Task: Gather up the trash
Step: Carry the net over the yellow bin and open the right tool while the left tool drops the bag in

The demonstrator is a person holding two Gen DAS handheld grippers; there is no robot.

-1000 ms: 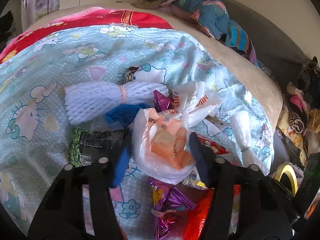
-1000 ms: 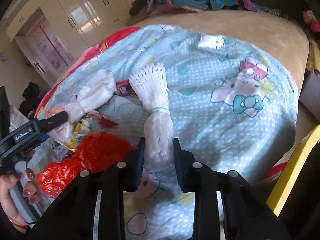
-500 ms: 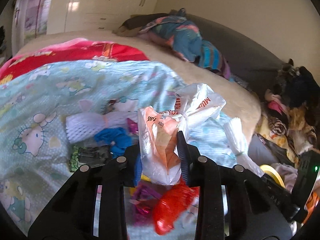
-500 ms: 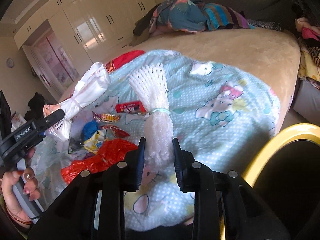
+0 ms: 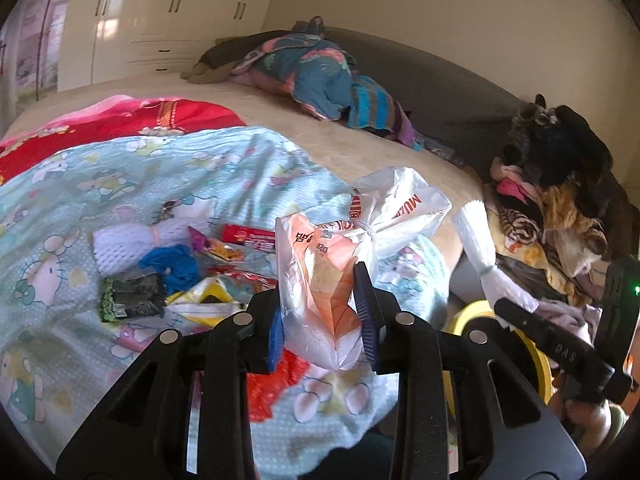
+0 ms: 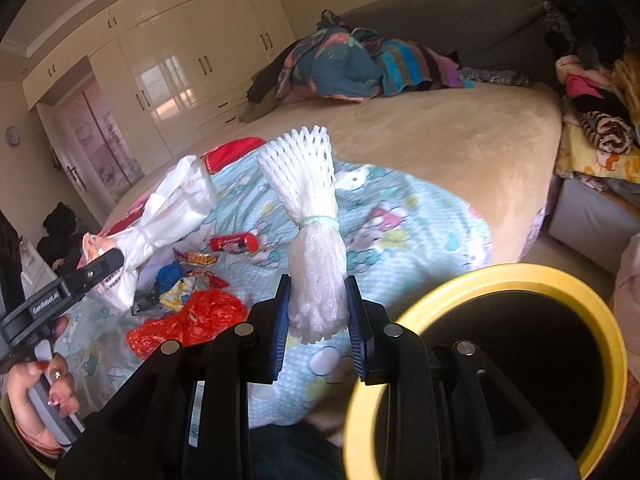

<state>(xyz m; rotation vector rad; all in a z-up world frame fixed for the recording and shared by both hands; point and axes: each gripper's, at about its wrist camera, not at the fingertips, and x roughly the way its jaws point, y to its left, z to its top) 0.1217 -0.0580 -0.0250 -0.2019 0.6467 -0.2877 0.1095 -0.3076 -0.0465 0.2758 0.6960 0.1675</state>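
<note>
My left gripper [image 5: 320, 312] is shut on a knotted white and orange plastic bag [image 5: 340, 264], held above the bed. My right gripper [image 6: 316, 316] is shut on a white foam fruit net [image 6: 312, 232] tied with a green band, lifted beside a yellow-rimmed black bin [image 6: 500, 368]. The net also shows in the left wrist view [image 5: 488, 260], and the bag in the right wrist view [image 6: 168, 216]. Loose trash lies on the Hello Kitty blanket [image 5: 80, 184]: another foam net [image 5: 124, 240], a blue scrap [image 5: 172, 264], a red wrapper [image 5: 248, 236], a dark packet [image 5: 132, 296], a red plastic bag [image 6: 192, 320].
The bin's yellow rim [image 5: 472, 312] sits off the bed's right edge. A pile of clothes [image 5: 560, 208] lies at the right. Folded bedding [image 5: 320, 76] lies at the head of the bed. Wardrobes [image 6: 180, 68] line the far wall.
Both grippers have risen off the bed with their loads. The left one closed on the plastic bag. The right one carried the foam net toward the yellow-rimmed bin.
</note>
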